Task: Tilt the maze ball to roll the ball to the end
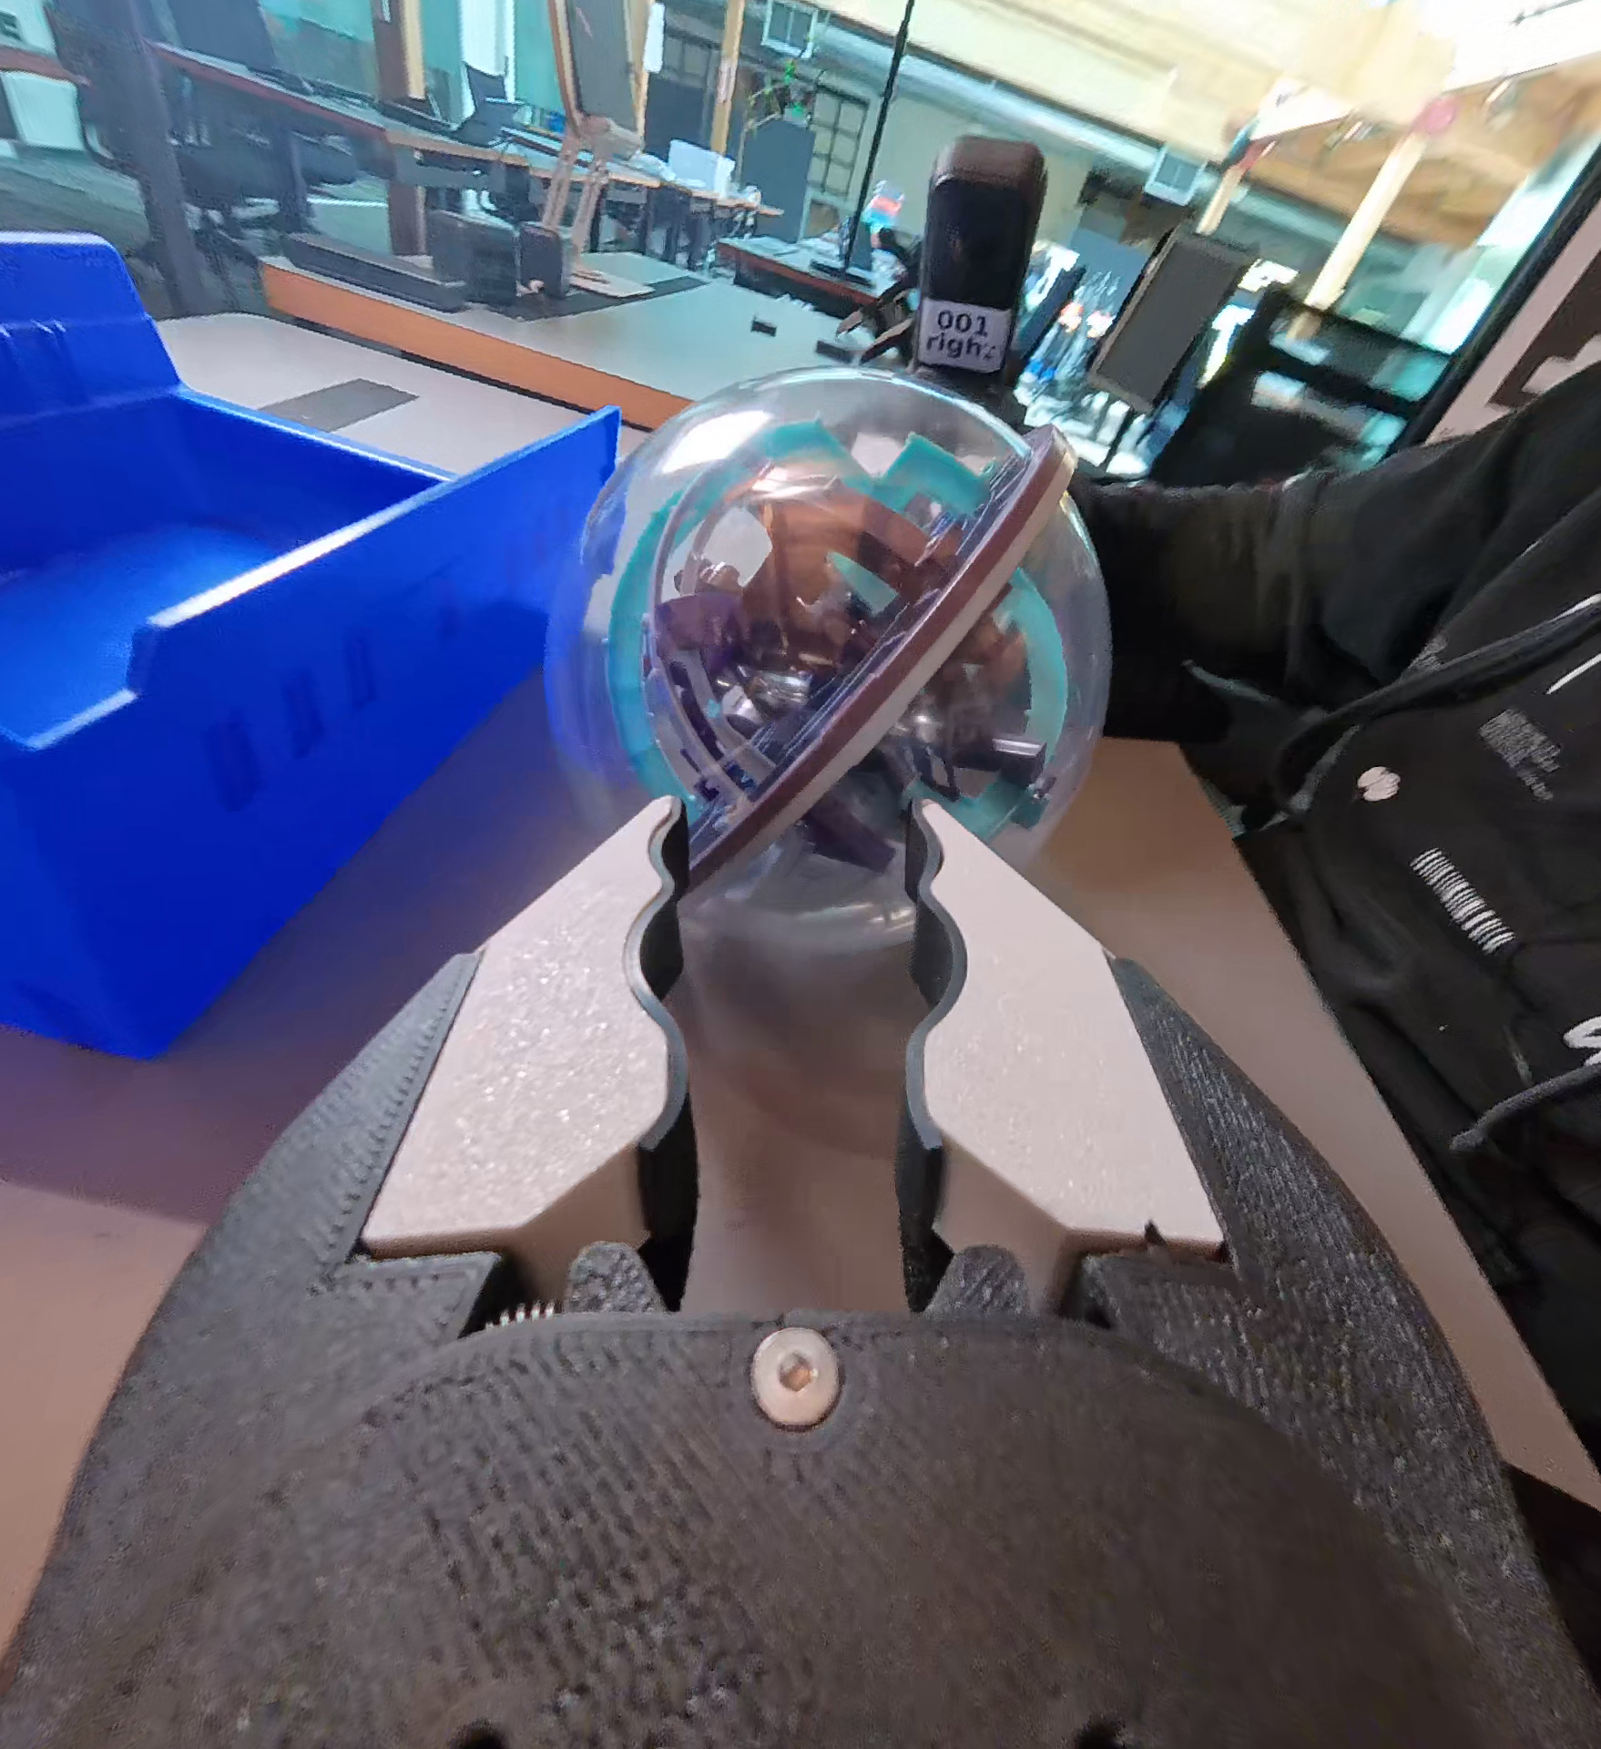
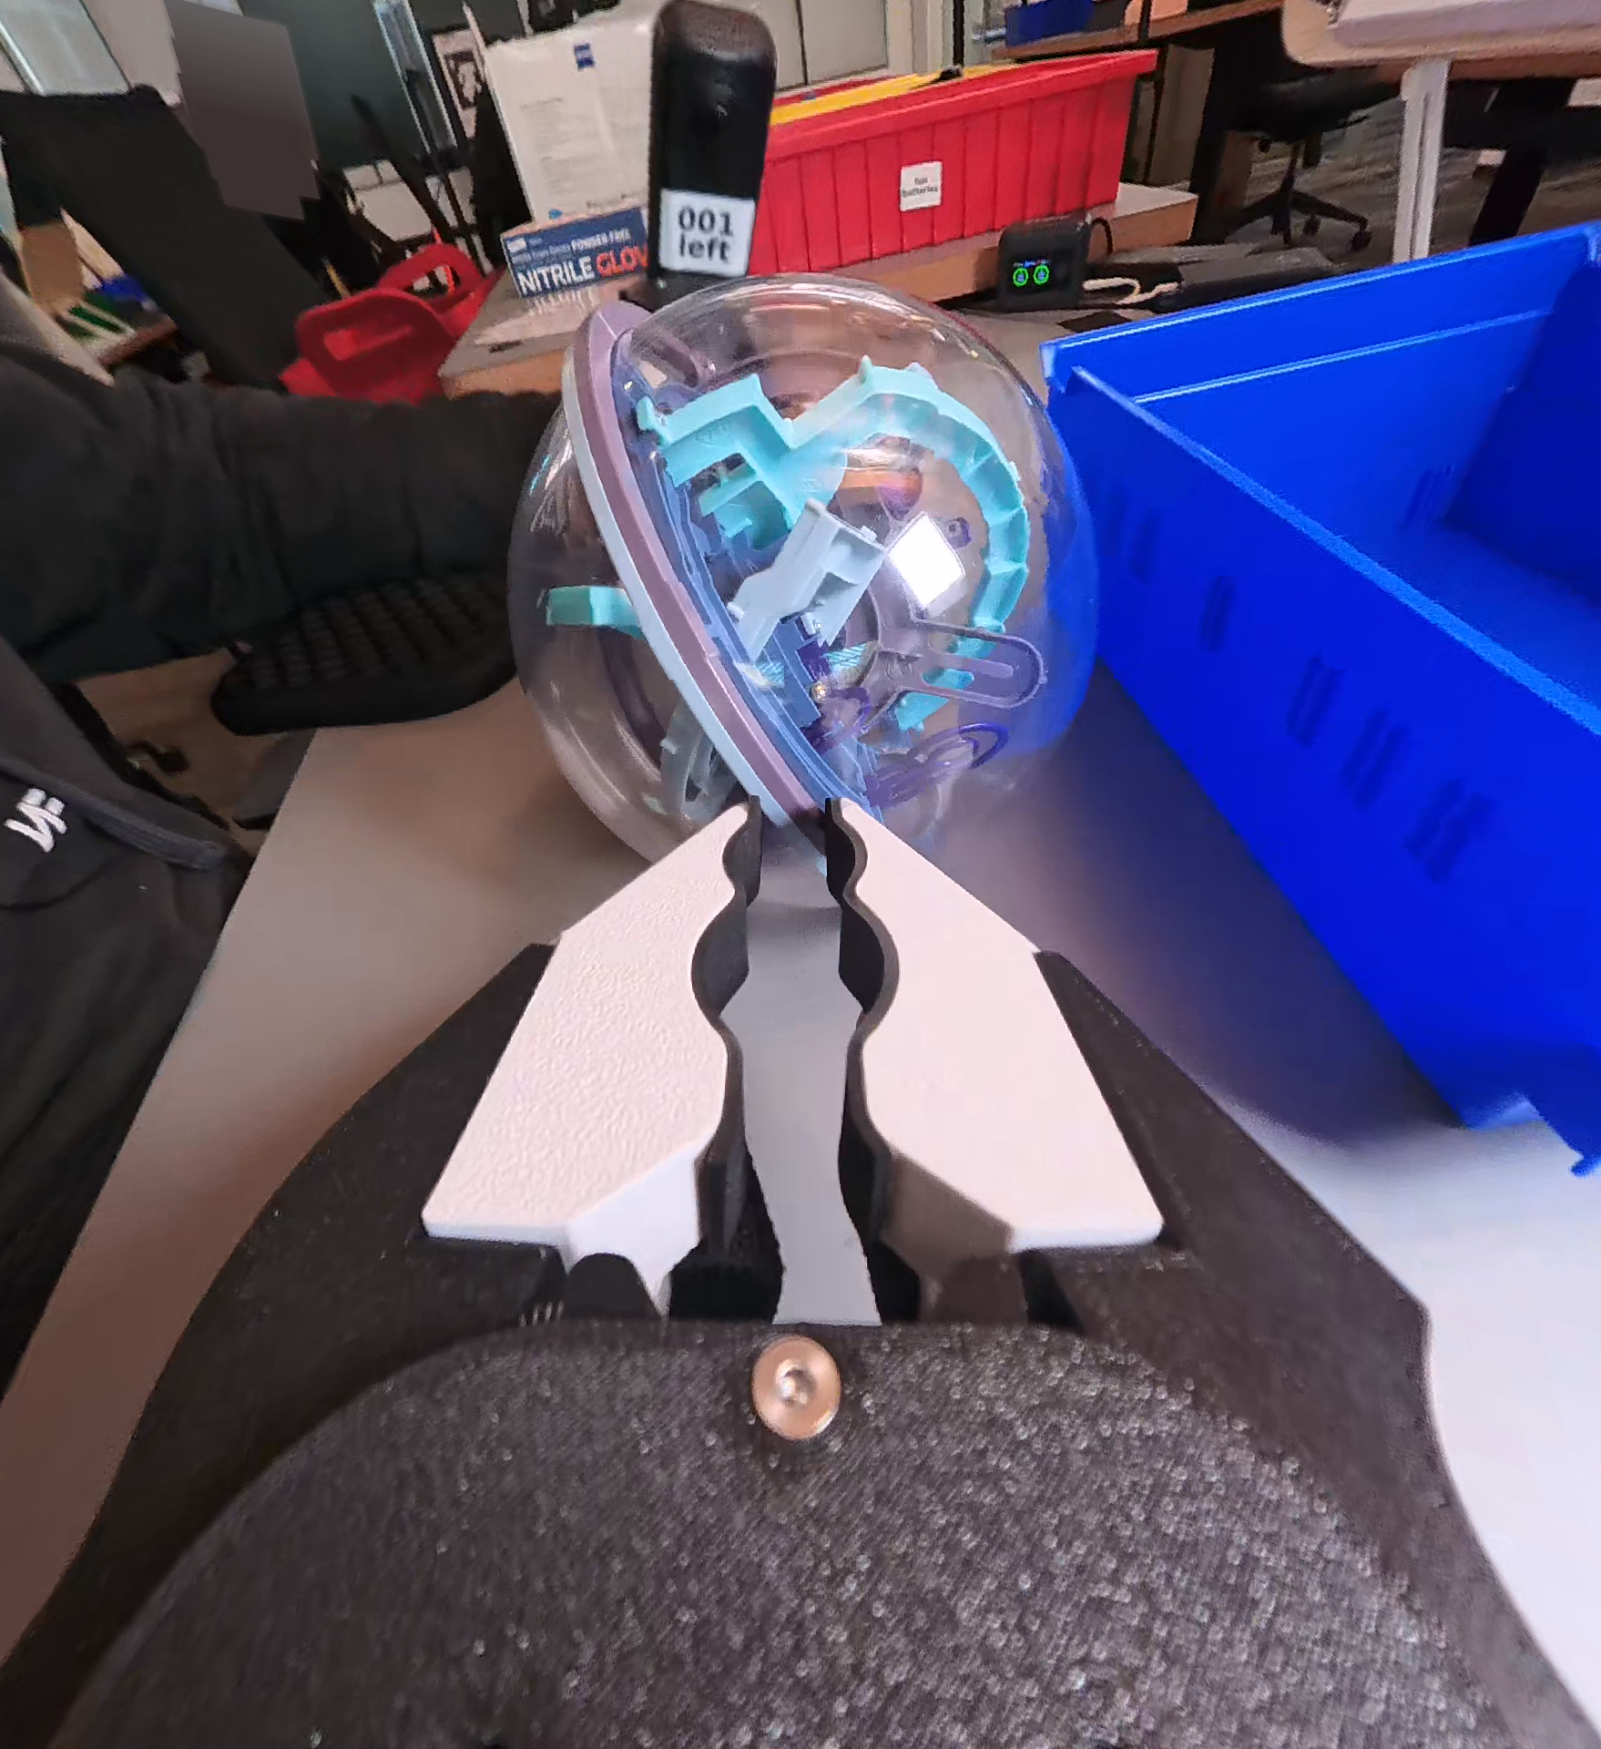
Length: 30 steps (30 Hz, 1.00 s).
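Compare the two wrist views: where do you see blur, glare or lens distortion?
Left wrist view: the maze ball is motion-blurred, and the blue bin looks soft and bowed by the wide-angle lens. Right wrist view: the ball is sharper, with a bright square glare patch; a blue smear spreads at the bin's edge.

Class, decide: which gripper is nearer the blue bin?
Neither clearly: left gripper and right gripper both grip the maze ball from opposite sides, beside the blue bin.

maze ball (image 1: 825, 625) (image 2: 801, 558) | clear sphere, teal-purple tracks | equator rim tilted | held aloft
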{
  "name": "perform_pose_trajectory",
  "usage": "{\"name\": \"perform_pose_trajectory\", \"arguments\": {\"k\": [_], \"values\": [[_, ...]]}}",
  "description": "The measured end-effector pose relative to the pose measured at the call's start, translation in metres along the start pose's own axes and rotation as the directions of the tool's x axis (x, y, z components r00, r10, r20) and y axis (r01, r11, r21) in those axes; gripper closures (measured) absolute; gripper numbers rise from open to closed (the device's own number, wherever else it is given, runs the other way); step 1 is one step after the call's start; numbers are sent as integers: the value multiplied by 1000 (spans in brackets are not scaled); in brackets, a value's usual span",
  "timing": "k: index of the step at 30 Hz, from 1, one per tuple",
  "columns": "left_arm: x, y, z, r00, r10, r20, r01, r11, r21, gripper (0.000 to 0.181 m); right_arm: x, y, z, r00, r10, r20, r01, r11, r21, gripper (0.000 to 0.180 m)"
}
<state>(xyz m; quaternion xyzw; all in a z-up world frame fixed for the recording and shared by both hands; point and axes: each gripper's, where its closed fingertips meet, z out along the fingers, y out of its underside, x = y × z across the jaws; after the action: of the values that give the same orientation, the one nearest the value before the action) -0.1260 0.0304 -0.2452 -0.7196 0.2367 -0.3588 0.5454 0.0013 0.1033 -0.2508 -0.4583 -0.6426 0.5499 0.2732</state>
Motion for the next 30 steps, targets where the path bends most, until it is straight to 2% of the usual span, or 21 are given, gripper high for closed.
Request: {"name": "perform_pose_trajectory", "arguments": {"k": [2,7,9,11,14,25,30], "values": [[0,-1,4,998,-52,-46,53,999,10,144,4,-2,-3,999,46,0,-46,999,22,169],[0,-10,9,998,-45,-36,46,999,12,150,10,-7,-9,985,171,21,-172,982,74,170],[4,-25,8,998,-33,-49,35,998,51,170,7,-10,-10,976,212,49,-215,973,81,171],[6,-34,10,999,-13,-33,14,999,44,173,5,-6,-10,972,228,51,-231,971,60,174],[-1,-32,16,1000,24,17,-24,999,-24,173,4,-2,-11,958,275,79,-281,957,67,174],[-1,-36,20,1000,14,10,-14,999,29,172,2,-2,-15,971,230,70,-235,968,83,174],[-3,-26,14,998,-54,-21,55,998,35,146,2,-4,-14,968,243,69,-249,964,91,174]]}}
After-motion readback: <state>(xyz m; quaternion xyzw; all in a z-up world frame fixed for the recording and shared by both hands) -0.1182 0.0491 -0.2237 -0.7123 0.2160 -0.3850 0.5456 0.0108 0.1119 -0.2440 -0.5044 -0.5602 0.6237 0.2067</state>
